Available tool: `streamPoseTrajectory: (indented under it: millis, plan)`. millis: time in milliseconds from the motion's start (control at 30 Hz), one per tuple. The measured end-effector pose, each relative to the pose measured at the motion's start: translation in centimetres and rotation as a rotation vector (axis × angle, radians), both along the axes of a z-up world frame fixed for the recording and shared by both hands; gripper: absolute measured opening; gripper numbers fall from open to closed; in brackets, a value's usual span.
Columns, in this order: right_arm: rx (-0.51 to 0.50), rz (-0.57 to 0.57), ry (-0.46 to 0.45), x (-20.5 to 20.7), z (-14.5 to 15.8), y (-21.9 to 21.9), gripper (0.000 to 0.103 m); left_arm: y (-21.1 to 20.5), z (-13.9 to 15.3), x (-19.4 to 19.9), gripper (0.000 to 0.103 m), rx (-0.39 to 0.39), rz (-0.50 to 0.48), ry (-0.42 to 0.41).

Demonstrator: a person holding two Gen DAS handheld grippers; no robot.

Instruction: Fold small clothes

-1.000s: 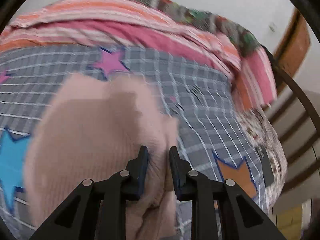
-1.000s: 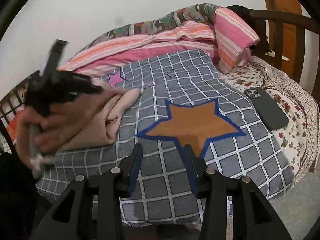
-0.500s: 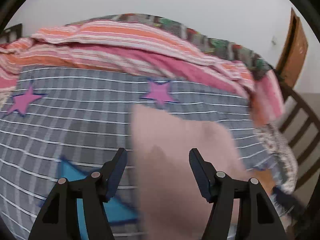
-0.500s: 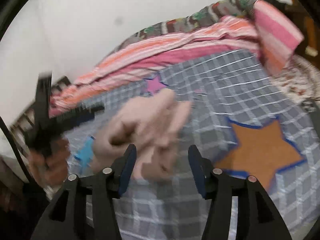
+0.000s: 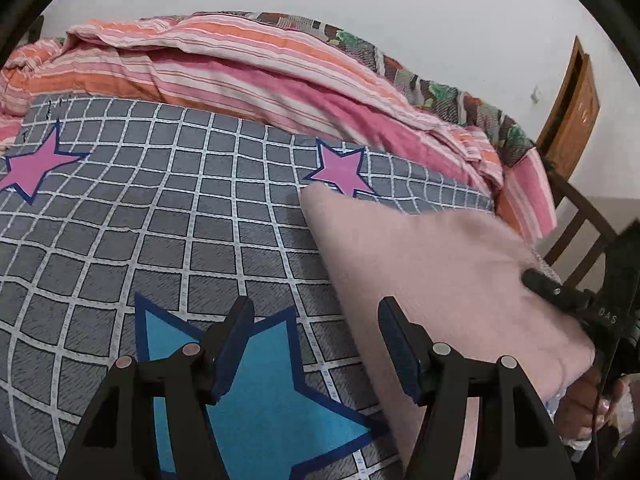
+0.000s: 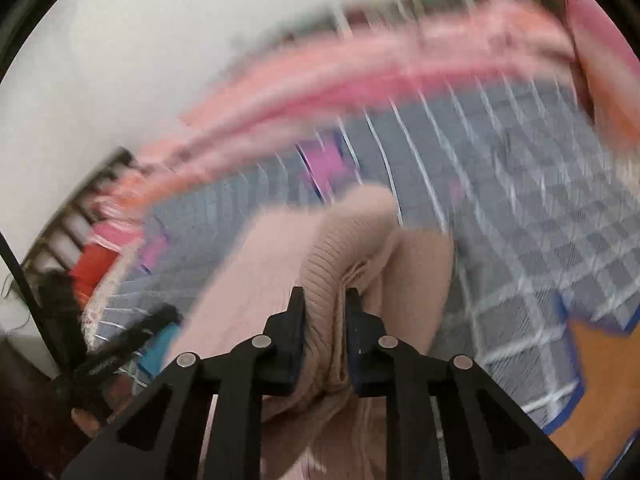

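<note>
The right tongs (image 6: 325,300) are pinched on the pink knit top (image 6: 348,248). A thick ribbed fold of it is squeezed between the two tips, and the jaws have just been closing on it. The rest of the top hangs down soft and loose under the tongs and bunches up just past them.

The top looks light and very floppy. It bends and sags where nothing holds it up, so one pinch is not enough to keep it flat. A good place to hold it is a folded edge or a corner, where the cloth is thick and will not slip out.

The left tongs (image 5: 316,320) are about half open and hold nothing. Between their tips I see only the grey checked blanket (image 5: 160,232) and a blue star (image 5: 256,396). The pink knit top (image 5: 432,276) is just to the right of them, near the right tip.

Farther away, a pink star (image 5: 340,168) shows on the blanket. Past that, at the far side, lies the striped quilt (image 5: 248,64).
</note>
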State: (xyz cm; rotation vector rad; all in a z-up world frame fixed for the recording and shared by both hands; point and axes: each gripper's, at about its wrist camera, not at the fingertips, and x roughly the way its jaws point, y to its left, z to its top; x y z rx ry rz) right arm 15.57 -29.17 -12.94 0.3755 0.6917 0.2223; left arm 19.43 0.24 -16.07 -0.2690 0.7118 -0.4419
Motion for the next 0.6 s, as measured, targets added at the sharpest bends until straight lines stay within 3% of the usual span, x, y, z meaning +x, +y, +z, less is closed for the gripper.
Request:
streamPoseTrajectory:
  millis: [67,133,200,300,467,600]
  plan:
    - [0.018,-0.041,-0.012,-0.7,-0.5,-1.4,0.017,0.4,-0.2,0.1,0.062,-0.024,-0.004,0.01]
    - [-0.033,-0.095,0.105,0.1,-3.4,-2.0,0.017,0.5,-0.4,0.3,0.062,-0.033,0.0,0.02]
    - [-0.015,-0.118,0.121,-0.2,-4.5,-2.5,0.022,0.4,-0.5,0.2,0.062,-0.027,-0.002,0.029]
    - [-0.002,-0.14,0.105,-1.9,-2.8,-2.9,0.042,-0.2,-0.2,-0.9,0.062,0.0,-0.039,0.016]
    - [-0.024,-0.093,0.068,-5.4,-0.1,-1.4,0.042,-1.4,0.4,-4.6,0.065,0.054,-0.125,0.0]
    - [0.016,-0.035,0.064,-7.6,0.5,-0.1,0.045,-3.0,0.0,-8.3,0.068,0.129,-0.204,-0.007]
